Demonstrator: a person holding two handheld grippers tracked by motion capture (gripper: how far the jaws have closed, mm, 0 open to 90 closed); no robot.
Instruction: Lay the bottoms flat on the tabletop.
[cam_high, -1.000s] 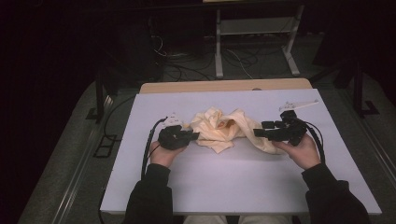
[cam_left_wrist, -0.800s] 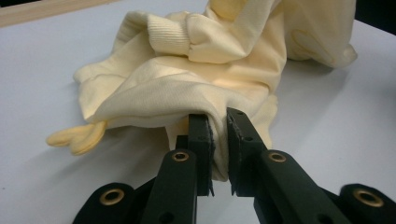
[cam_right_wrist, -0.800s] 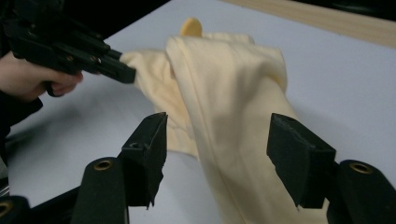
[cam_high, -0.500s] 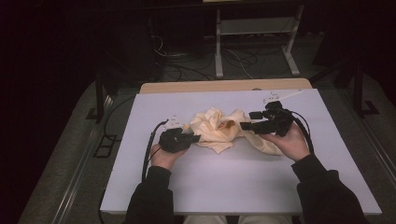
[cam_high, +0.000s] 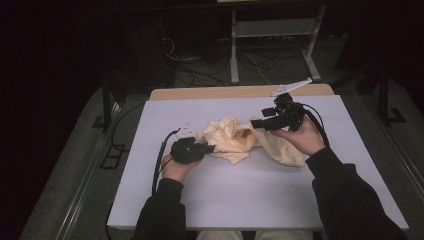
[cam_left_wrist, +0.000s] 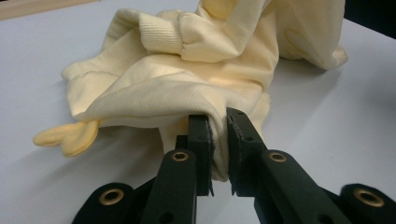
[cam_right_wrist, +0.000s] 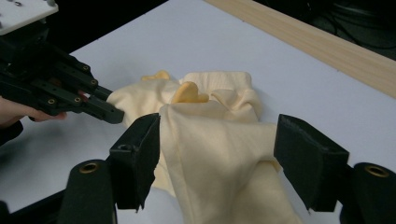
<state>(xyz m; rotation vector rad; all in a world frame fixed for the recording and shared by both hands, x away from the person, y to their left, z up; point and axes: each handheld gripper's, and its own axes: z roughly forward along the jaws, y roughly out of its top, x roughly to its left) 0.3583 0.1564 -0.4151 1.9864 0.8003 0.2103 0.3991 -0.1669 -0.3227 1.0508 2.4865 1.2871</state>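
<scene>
The left gripper (cam_high: 207, 148) is clamped on a fold of the pale yellow garment (cam_high: 235, 140), its jaws pressed together on the cloth near the hem, low against the white table (cam_high: 250, 200). The right gripper (cam_high: 257, 123) has lifted and swung inward from where it sat a second ago on the garment's right side; now it hovers above the middle of the heap with its jaws wide apart, holding nothing. From the right gripper view the cloth (cam_right_wrist: 219, 154) passes between those open jaws without being pinched, and the left gripper (cam_right_wrist: 109, 112) shows beyond it, biting the far edge. The garment lies crumpled near the centre of the table, a ribbed cuff (cam_left_wrist: 159, 35) bunched on top and a darker yellow flap (cam_left_wrist: 70, 137) poking out at one side. It looks to me as though the right hand has let go to find a better hold, so the spreading out is barely begun
</scene>
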